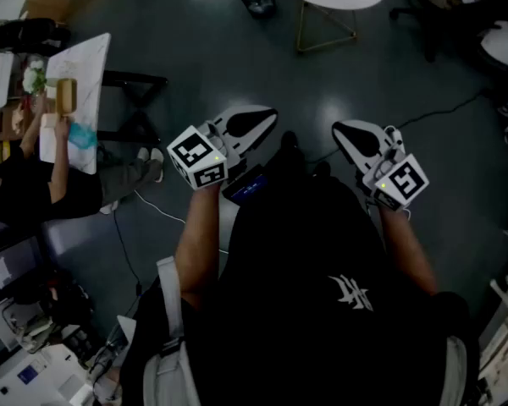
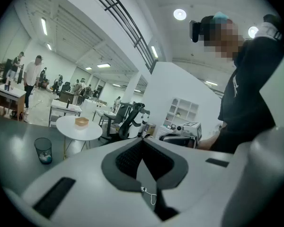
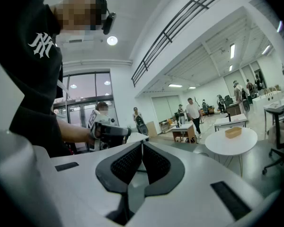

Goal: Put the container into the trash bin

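Black short-sleeved T-shirt (image 1: 305, 328), white emblem (image 1: 353, 293) toward four o'clock. White-shelled left gripper (image 1: 258, 121) and right gripper (image 1: 349, 134), black ribbed pads (image 2: 130, 161), thin white cable (image 2: 151, 196) behind. Black-and-white marker cube (image 1: 199, 157) on each, small green light. Pale strap (image 1: 171, 307) at seven o'clock, perhaps a bag's.

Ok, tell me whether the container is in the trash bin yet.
Out. The container sits on the round white table, while the trash bin stands on the floor beside it.
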Available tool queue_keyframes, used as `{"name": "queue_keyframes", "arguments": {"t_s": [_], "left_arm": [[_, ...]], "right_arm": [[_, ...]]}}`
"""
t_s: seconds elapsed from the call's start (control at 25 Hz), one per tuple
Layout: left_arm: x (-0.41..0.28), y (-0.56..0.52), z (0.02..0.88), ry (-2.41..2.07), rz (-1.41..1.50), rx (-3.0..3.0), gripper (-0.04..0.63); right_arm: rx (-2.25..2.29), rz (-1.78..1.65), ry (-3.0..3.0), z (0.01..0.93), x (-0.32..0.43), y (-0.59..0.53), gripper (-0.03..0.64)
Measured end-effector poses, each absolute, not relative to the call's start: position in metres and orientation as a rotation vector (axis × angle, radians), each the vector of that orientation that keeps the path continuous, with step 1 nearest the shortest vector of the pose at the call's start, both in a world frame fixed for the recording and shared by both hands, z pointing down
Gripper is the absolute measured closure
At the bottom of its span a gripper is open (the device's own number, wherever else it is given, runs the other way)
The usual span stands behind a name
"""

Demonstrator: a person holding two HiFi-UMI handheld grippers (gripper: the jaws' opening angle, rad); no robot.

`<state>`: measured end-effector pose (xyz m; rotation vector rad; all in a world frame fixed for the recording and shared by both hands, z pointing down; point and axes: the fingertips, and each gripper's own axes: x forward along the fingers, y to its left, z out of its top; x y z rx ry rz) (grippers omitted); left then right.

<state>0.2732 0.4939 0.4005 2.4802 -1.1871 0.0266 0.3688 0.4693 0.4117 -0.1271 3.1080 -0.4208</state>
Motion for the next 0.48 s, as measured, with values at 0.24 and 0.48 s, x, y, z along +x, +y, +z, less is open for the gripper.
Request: {"name": "queue_keyframes", "arguments": {"t_s": [0.24, 0.48], "left_arm": [[0.282, 0.534, 0.402, -1.116, -0.063, 2.502, 0.592], [0.255, 0.544, 0.375, -1.133, -0.142, 2.562, 0.592]], "right_arm": [[-0.154, -0.364, 3.153, 0.410, 0.365, 0.506, 0.577], [-0.183, -0.358, 3.207, 0.411, 0.343, 0.507, 0.577]]}}
